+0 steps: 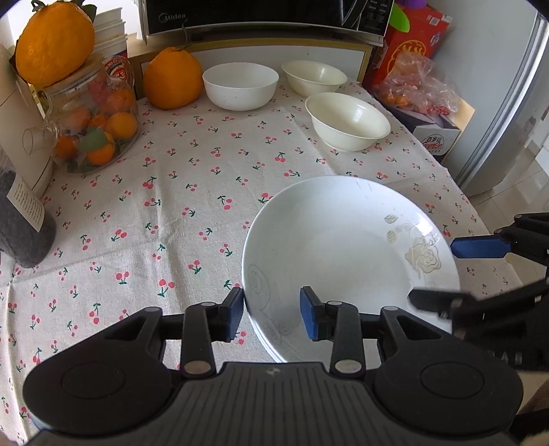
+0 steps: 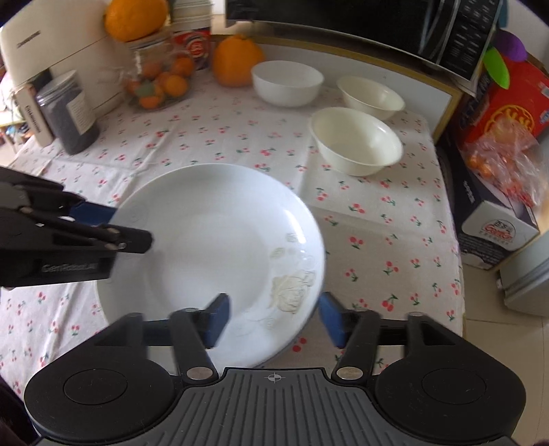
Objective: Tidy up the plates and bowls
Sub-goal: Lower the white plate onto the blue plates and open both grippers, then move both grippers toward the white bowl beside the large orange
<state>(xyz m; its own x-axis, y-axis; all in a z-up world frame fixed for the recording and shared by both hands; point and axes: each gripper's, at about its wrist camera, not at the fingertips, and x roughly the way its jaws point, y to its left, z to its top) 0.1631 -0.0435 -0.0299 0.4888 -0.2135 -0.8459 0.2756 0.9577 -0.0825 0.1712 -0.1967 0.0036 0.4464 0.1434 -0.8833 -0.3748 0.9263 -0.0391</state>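
Note:
A white plate with a rose pattern (image 1: 343,240) (image 2: 212,240) lies on the cherry-print cloth, with what look like more plate rims under its near edge. My left gripper (image 1: 272,315) (image 2: 116,226) is open astride the plate's left rim: one pad is outside at the edge, the other hangs over the inside. My right gripper (image 2: 274,319) (image 1: 456,274) is open astride the right rim, and neither pad presses on it. At the back stand a white bowl (image 1: 240,85) (image 2: 286,82) and two cream bowls (image 1: 314,77) (image 1: 346,121) (image 2: 370,92) (image 2: 357,140).
A glass jar of oranges (image 1: 96,133) and a dark canister (image 1: 24,219) stand at the left, with a big orange (image 1: 171,79) by the white bowl. A microwave (image 1: 267,17) sits behind. Off the table's right edge are boxes (image 1: 435,137) and a fridge (image 1: 507,113).

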